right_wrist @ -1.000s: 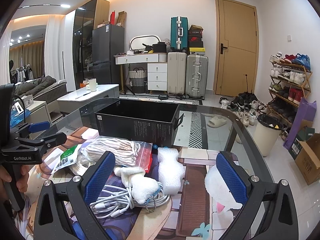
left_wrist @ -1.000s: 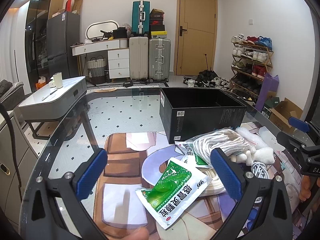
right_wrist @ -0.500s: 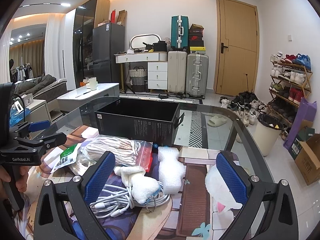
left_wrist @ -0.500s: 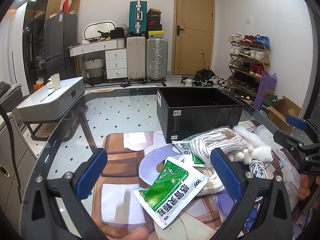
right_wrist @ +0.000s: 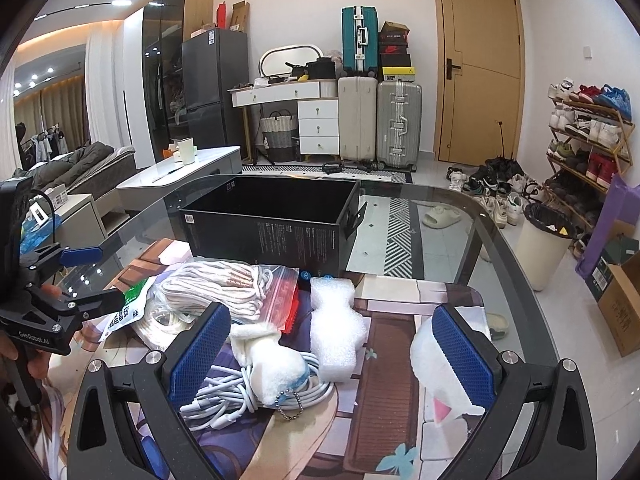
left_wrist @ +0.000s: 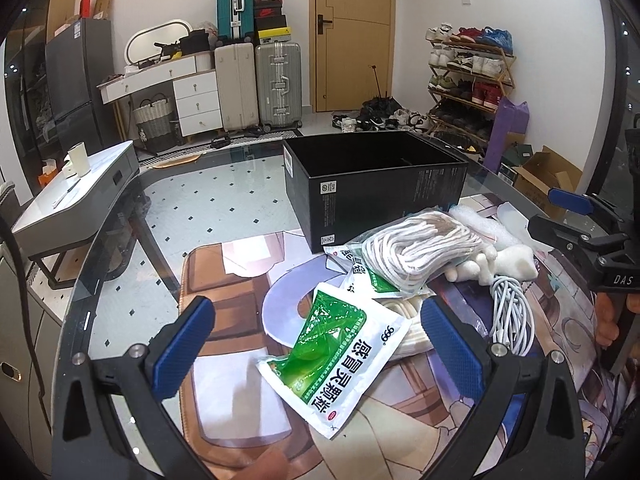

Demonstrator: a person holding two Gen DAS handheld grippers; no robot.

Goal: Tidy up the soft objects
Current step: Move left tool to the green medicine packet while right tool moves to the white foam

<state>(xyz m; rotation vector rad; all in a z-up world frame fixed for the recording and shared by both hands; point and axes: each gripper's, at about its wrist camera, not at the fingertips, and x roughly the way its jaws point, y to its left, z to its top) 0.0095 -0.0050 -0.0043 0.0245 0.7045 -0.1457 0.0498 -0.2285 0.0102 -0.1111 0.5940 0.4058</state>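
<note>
Tongs on the left (left_wrist: pixel 316 338) and right (right_wrist: pixel 320 348) are spread, empty; the green sachet (left_wrist: pixel 336 354) is best pinched flat, then carried to the black box (left_wrist: pixel 374 188).

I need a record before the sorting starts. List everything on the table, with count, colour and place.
box: one, black, open, far side of table.
rope bag: one, white rope in clear bag, in front of box.
sachets: at least two, green and white, nearest one between left jaws.
foam: one, white, right of rope bag.
plush: one, white, on cable.
cable: one coil, white, near edge.
mat: one, printed, under the pile.
table: one, glass.
left gripper: jaws open, over sachet.
right gripper: jaws open, over plush and foam.
</note>
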